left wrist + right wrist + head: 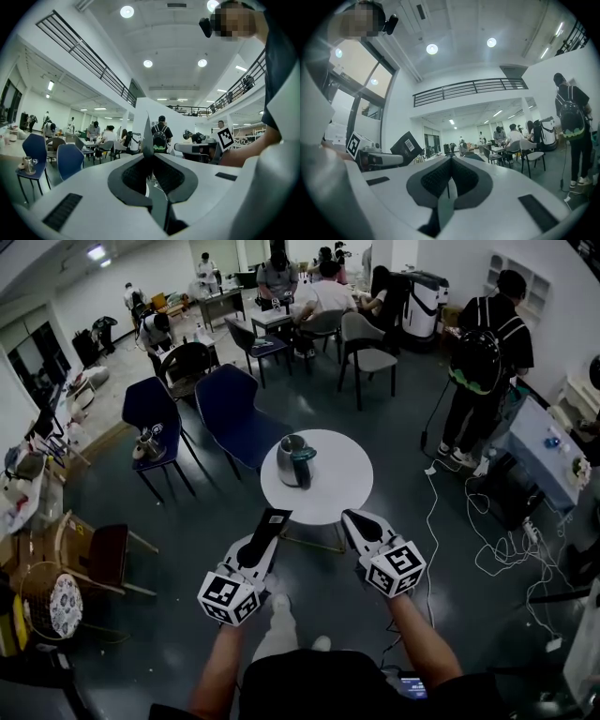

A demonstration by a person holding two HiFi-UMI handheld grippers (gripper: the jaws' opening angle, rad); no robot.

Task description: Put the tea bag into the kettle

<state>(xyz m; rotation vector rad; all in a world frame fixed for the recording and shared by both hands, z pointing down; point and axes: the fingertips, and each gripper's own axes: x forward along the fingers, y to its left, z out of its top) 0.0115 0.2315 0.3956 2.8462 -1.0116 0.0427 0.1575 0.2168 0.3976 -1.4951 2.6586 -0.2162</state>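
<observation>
Jaws of the left gripper (266,531) are closed on the tea bag (275,516), a flat black sachet held on edge, just at the near rim of the round counter (345,486). The kettle (295,461) stands upright ahead and slightly to the right, nearer to this gripper. Jaws of the right gripper (351,518) are closed together with nothing between them. I count one tea bag and one kettle.

Kettle (296,460) too small: open or closed unclear; tea bag packet (276,517) print unreadable.
</observation>
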